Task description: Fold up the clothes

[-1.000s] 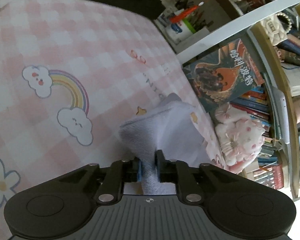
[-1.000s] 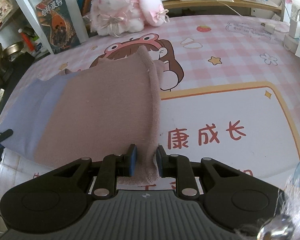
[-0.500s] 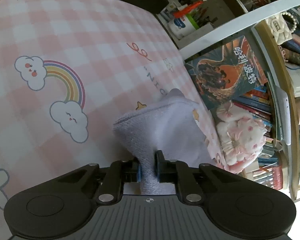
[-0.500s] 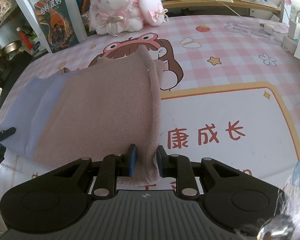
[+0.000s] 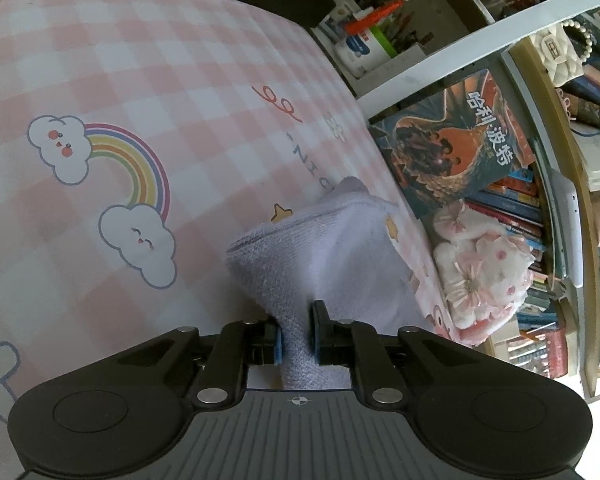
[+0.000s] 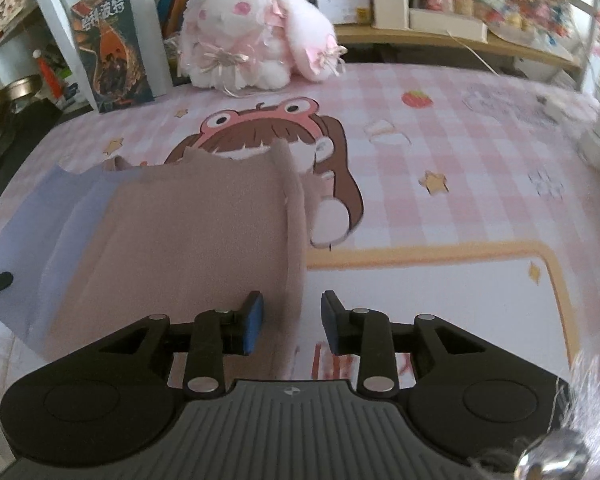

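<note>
Left gripper (image 5: 296, 332): your 2 fingers are closed tight, blue pads (image 5: 277, 340) pinching a bunched corner of the cloth (image 5: 320, 264) between them. Wrist tilted down toward the surface, fingers pointing forward along the cloth.

Right gripper (image 6: 292, 320): your 2 fingers stand well apart, blue pads (image 6: 254, 320) exposed, gripping nothing. The cloth's edge lies in the gap, nearer the left finger, touching neither pad clearly. Wrist held low and level, aimed forward.

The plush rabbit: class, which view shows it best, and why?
The right wrist view: the rabbit sits whole and face-on beyond the cloth. The left wrist view shows it sideways at the picture's edge, smaller and distorted.
</note>
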Demonstrator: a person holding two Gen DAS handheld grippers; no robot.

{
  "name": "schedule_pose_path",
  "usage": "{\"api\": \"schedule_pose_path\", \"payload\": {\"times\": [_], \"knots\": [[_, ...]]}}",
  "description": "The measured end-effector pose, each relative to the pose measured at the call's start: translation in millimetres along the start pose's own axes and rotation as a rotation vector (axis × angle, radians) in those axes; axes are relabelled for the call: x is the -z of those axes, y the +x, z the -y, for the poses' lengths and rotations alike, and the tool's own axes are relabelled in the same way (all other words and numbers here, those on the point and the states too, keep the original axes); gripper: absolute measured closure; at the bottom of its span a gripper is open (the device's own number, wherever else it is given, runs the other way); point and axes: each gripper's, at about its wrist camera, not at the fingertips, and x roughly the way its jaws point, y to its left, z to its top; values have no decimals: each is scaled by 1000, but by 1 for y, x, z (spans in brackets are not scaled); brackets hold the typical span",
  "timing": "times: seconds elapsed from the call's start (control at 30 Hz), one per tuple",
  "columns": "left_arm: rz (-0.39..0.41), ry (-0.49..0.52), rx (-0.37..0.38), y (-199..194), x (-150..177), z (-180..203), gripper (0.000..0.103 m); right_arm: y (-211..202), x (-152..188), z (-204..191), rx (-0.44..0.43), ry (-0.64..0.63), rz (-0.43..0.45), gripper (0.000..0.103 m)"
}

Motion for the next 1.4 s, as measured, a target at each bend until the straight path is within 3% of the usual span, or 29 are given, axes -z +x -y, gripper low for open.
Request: {"api": "schedule_pose_path", "payload": {"times": [0.23, 0.4, 0.63, 0.8, 0.9, 0.97, 1.1, 1.17, 1.3, 1.4], "knots": [[50, 29, -53, -3, 7, 11, 91, 17, -11, 7, -75, -99, -41, 73], [114, 124, -85, -15, 13, 40, 93, 19, -12, 13, -135, -152, -48, 73], [211, 430, -78, -38, 43, 128, 93, 22, -15, 20, -203, -213, -52, 73], [257, 700, -61, -44, 90, 195, 93, 26, -18, 28, -256, -234, -60, 73], [233, 898, -65, -44, 136, 231, 93, 28, -19, 32, -285, -246, -65, 73], [148, 1057, -82, -36, 177, 247, 92, 29, -20, 33, -303, -257, -67, 73], [-47, 1382, -218, 1, 262, 247, 87, 32, -24, 38, -339, -249, -89, 73], [-72, 1506, -314, 20, 294, 236, 84, 34, -26, 41, -355, -237, -102, 74], [-28, 1593, -367, 27, 313, 227, 83, 36, -29, 47, -384, -214, -119, 74], [-23, 1558, -351, 24, 307, 225, 77, 37, -30, 54, -404, -172, -130, 73]]}}
